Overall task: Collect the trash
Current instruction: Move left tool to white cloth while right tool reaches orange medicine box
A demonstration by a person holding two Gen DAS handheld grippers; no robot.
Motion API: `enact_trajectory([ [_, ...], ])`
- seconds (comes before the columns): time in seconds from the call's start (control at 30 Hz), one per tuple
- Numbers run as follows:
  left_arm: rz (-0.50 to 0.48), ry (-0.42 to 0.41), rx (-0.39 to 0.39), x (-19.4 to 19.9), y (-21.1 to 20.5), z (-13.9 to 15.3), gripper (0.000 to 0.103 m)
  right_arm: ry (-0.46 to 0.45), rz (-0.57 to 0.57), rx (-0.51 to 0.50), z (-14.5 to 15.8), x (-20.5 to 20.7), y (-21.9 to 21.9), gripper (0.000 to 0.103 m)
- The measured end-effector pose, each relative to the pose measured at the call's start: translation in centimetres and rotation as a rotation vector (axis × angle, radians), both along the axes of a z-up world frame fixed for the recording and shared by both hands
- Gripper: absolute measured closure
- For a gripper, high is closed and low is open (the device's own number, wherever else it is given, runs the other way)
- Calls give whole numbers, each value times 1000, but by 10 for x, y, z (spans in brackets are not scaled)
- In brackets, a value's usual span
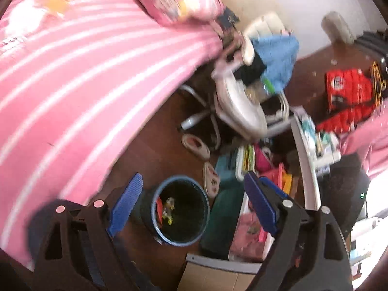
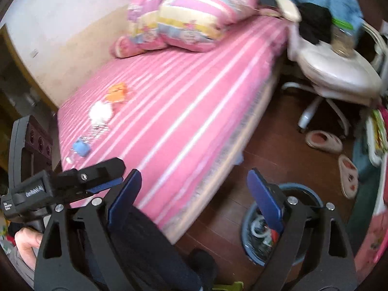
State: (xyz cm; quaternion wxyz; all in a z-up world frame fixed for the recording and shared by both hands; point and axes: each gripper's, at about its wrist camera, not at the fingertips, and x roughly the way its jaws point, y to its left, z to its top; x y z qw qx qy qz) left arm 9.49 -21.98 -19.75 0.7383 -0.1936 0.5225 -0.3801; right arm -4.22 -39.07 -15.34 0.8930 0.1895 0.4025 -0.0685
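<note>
A blue-rimmed trash bin (image 1: 180, 209) stands on the brown floor beside the pink striped bed (image 1: 72, 84); it holds some wrappers. My left gripper (image 1: 194, 203) is open and empty above the bin. In the right wrist view the bin (image 2: 254, 237) sits low right, partly behind a finger. On the bed (image 2: 181, 101) lie an orange wrapper (image 2: 117, 92), a white crumpled tissue (image 2: 100, 111), a clear plastic bottle (image 2: 95, 131) with a blue label (image 2: 81, 148). My right gripper (image 2: 194, 194) is open and empty over the bed's edge. The left gripper (image 2: 72, 181) shows at left.
A white swivel chair (image 2: 337, 70) piled with blue and black clothes stands by the bed's end. A pair of slippers (image 2: 325, 141) lies on the floor. A bundled quilt (image 2: 184, 17) lies on the bed. Cluttered shelves and toys (image 1: 266, 165) are right of the bin. A red jacket (image 1: 349, 97) lies farther off.
</note>
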Motion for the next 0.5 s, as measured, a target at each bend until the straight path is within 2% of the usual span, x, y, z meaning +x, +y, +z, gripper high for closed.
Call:
enact_trajectory([
  [0.27,162,-27,-27,59,99,25,18,-2,130,-27,11,83,68,14],
  [0.5,271,-31,-22,136,173,29,18,-9,215,-46,14,177,113,14],
])
